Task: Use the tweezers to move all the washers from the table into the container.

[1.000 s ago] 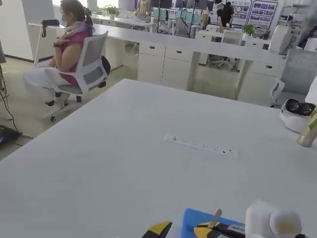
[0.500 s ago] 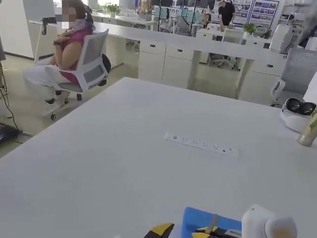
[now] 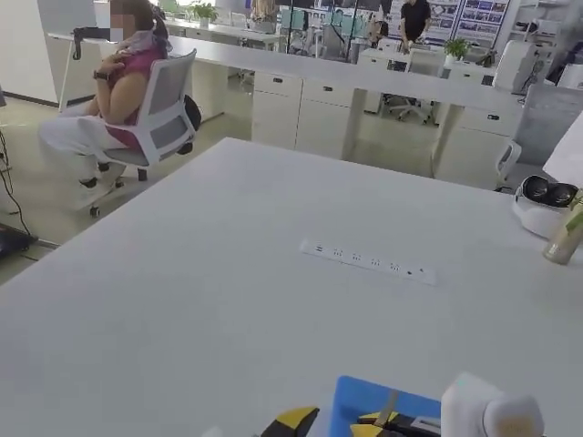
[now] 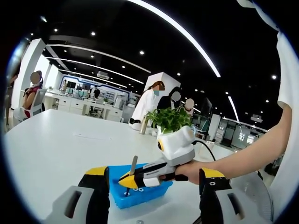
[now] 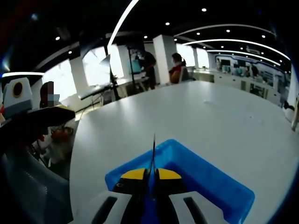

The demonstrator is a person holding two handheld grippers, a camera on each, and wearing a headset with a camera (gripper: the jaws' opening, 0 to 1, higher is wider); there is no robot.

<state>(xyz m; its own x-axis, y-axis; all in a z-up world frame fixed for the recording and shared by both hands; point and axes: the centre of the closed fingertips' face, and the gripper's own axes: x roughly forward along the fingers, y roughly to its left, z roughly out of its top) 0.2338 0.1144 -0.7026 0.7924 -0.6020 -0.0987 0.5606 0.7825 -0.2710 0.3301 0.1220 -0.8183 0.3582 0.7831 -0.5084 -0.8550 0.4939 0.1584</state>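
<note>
A blue container point(image 3: 361, 397) sits at the near table edge, also seen in the left gripper view point(image 4: 142, 193) and the right gripper view point(image 5: 219, 186). My right gripper point(image 5: 153, 175) is shut on thin metal tweezers point(image 5: 153, 151), which point over the container. From the left gripper view, the right gripper point(image 4: 127, 179) is held by a hand, and the tweezers point(image 4: 133, 165) reach down into the container; I cannot tell what their tips hold. My left gripper point(image 4: 155, 173) stands open beside the container, its yellow tip point(image 3: 293, 421) to the left. A small washer point(image 4: 138, 222) lies on the table.
A white power strip point(image 3: 367, 262) lies mid-table. A headset point(image 3: 545, 202) and a bottle point(image 3: 565, 238) stand at the right edge. A potted plant point(image 4: 169, 120) stands behind the right gripper. A person sits on a chair point(image 3: 155, 118) far left; other people stand at distant desks.
The head view has tilted slightly. The right gripper with the tweezers has shifted a little to the left over the container. The left gripper has hardly moved.
</note>
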